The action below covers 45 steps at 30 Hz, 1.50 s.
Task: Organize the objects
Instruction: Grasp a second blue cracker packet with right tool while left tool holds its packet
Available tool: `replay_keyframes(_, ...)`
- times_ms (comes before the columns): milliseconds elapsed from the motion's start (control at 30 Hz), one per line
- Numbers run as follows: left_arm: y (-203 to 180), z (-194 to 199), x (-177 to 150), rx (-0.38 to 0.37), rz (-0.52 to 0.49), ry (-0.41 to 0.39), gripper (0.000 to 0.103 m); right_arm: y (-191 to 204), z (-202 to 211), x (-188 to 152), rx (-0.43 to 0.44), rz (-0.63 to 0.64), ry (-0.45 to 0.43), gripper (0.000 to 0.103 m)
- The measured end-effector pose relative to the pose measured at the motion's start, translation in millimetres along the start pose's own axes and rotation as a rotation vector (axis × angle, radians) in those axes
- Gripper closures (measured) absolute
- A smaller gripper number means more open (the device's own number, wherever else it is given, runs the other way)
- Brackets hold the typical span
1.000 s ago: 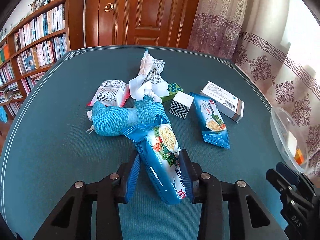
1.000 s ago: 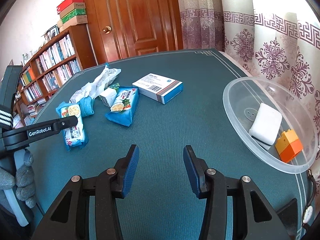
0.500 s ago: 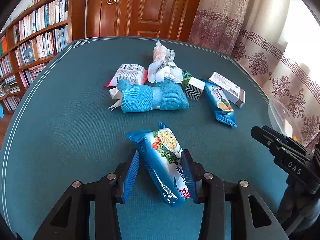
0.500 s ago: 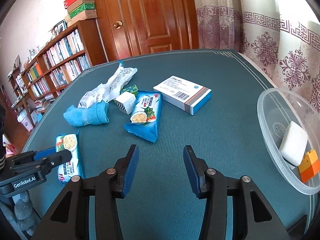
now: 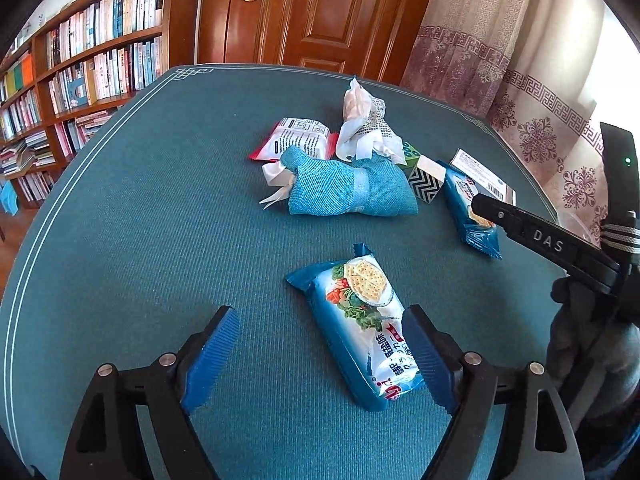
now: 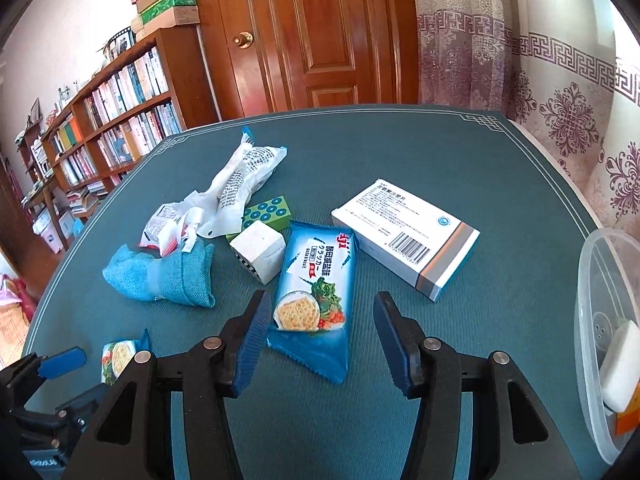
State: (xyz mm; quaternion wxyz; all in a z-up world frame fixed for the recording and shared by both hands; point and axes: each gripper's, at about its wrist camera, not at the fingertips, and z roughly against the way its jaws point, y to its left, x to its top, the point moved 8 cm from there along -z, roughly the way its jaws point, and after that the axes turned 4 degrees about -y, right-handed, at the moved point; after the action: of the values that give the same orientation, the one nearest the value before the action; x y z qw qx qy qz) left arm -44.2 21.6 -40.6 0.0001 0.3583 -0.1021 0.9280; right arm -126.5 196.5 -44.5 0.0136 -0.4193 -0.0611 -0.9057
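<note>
The left gripper (image 5: 320, 356) jaws are opening; a blue cracker packet (image 5: 360, 336) lies released between them. The right gripper (image 6: 320, 336) jaws are opening around a second blue cracker packet (image 6: 316, 300), mid-frame, ungripped. The clear plastic bowl (image 6: 588, 280), right edge, holds two items; most await.

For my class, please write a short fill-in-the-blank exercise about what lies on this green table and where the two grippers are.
1. The left gripper is opening around a blue ____ packet.
2. The white medicine box bears a black ____ on its top.
3. The clear plastic bowl holds a white block and an ____ brick.

Missing words: cracker; barcode; orange
</note>
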Motion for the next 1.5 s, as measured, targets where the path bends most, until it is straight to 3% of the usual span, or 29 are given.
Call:
replay_keyframes(300,-14,-3,4,0.005,-0.022,-0.008,0.015,3,-30,-3,-0.001,0.0,0.046,0.048)
replay_keyframes(500,-20,-11,4,0.03,-0.045,-0.005,0.016,2,-29,-6,-0.02,0.021,0.045,0.057)
replay_keyframes(1033,-19,-16,0,0.057,-0.075,0.011,0.049,-11,7,-35,-0.037,-0.01,0.045,0.059)
replay_keyframes(1300,-20,-9,-4,0.057,-0.098,0.004,0.056,-12,20,-46,-0.055,-0.025,0.036,0.059)
replay_keyframes(1500,-17,-6,-4,0.06,-0.085,0.001,0.057,-9,18,-46,-0.045,-0.013,0.041,0.051)
